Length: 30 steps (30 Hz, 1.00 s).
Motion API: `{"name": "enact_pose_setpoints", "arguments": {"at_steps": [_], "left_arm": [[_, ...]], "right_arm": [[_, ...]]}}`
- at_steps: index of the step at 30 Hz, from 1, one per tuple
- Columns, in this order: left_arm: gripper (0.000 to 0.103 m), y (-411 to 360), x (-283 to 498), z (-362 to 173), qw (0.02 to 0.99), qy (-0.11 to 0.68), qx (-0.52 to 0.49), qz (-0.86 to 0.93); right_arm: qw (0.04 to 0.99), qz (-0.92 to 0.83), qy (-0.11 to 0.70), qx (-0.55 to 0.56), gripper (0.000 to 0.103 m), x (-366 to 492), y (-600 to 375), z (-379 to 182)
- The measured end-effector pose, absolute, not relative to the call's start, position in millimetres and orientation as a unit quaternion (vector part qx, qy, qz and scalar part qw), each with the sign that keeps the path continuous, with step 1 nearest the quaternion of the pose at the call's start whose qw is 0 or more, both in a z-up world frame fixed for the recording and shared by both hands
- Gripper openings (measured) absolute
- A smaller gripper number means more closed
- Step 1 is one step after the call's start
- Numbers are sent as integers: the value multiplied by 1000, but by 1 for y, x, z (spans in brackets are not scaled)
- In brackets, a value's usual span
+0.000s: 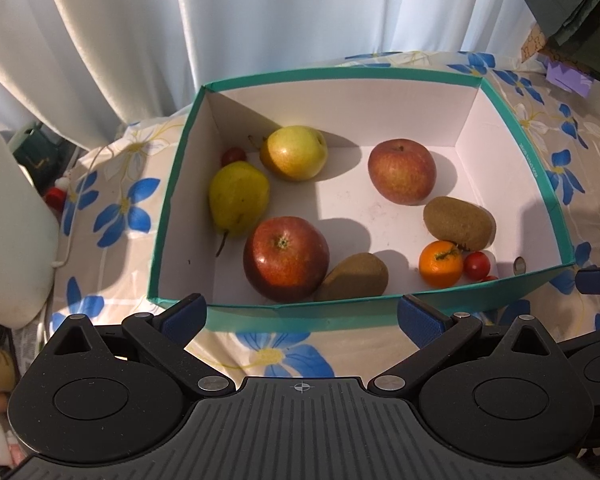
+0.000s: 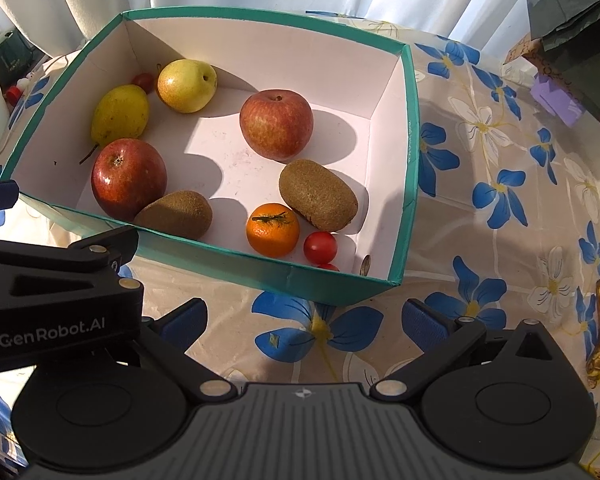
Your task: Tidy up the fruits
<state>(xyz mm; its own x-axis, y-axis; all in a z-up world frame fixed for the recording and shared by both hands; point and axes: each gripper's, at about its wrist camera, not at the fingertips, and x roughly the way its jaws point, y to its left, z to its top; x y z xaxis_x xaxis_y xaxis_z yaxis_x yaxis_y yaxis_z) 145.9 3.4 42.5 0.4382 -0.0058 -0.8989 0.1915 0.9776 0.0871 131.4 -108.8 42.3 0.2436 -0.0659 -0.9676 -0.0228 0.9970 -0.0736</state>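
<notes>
Both jaws spread wide and empty: left hand-held gripper (image 1: 302, 316) just short of the teal cardboard box (image 1: 300, 314), right hand-held gripper (image 2: 304, 320) beside it over the flowered cloth on the surface (image 2: 480, 240). Nearest, just past the near wall, a fuzzy kiwi (image 1: 354, 278), soft, so a gentle pinch across its short axis. Beside it a glossy red apple (image 1: 286, 258), heavy, slick, firm. To the right, a dimpled mandarin (image 1: 440, 263) and a fragile cherry tomato (image 1: 477, 265). Farthest, a smooth yellow pear (image 1: 238, 198).

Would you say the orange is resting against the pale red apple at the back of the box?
No; the orange sits apart from that apple, with a kiwi lying between them in the box.
</notes>
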Motion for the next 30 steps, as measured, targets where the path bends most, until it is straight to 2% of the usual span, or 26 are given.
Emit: {"name": "enact_pose_setpoints", "arguments": {"at_steps": [30], "left_arm": [[103,3,145,43,845,524,93,-55]], "right_arm": [[790,-10,612,-34,103,130,-107,43]]}}
